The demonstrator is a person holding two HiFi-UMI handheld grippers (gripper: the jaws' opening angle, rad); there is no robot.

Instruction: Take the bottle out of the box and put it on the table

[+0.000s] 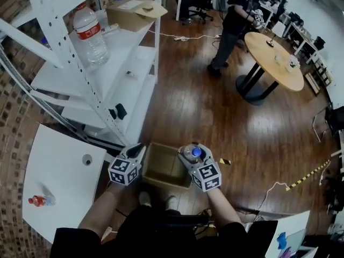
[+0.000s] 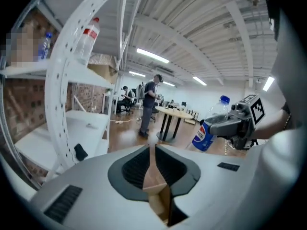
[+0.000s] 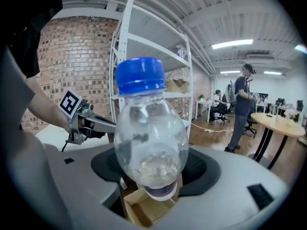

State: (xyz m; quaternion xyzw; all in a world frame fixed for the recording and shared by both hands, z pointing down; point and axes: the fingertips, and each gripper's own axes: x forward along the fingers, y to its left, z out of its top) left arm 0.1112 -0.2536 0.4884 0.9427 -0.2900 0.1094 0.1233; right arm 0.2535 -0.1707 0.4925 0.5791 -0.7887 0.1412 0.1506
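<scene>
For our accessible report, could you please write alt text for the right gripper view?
The right tool grips a clear, blue-capped bottle above an open cardboard box. Behind are the left tool, white shelving and a brick wall.

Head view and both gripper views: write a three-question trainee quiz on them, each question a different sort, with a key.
1. True or false: the right gripper holds the Pepsi bottle.
2. The held bottle's cap is: A red, B blue, C white.
3. What does the left gripper pinch?
Key: 1 true; 2 B; 3 a flap of the cardboard box.
</scene>
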